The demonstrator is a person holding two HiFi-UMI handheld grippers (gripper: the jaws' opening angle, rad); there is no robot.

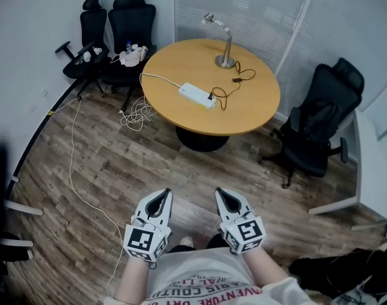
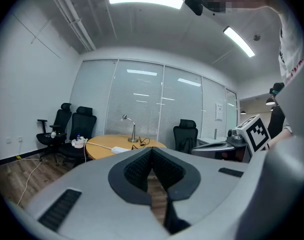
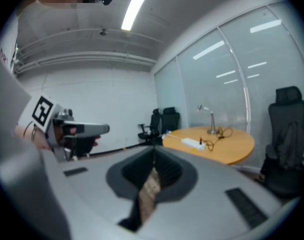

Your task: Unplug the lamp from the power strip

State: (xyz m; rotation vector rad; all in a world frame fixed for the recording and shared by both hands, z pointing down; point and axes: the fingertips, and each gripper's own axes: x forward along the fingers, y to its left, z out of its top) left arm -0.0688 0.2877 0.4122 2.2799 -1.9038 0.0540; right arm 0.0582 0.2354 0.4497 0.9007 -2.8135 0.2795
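A silver desk lamp (image 1: 225, 43) stands at the far side of a round wooden table (image 1: 257, 110). Its black cord (image 1: 230, 81) loops across the top to a plug seated in the near end of a white power strip (image 1: 197, 95). Both grippers hang low by the person's body, far short of the table. My left gripper (image 1: 160, 197) and right gripper (image 1: 226, 197) are shut and hold nothing. In the left gripper view the lamp (image 2: 132, 131) and strip (image 2: 119, 149) show beyond the jaw tips (image 2: 152, 149). The right gripper view shows the strip (image 3: 193, 143) and lamp (image 3: 210, 121) too.
Two black office chairs (image 1: 133, 18) stand at the far left, one carrying small items. Another black chair (image 1: 320, 129) sits right of the table. The strip's white cable (image 1: 72, 170) trails over the wooden floor. A white desk (image 1: 371, 164) lies at the right edge.
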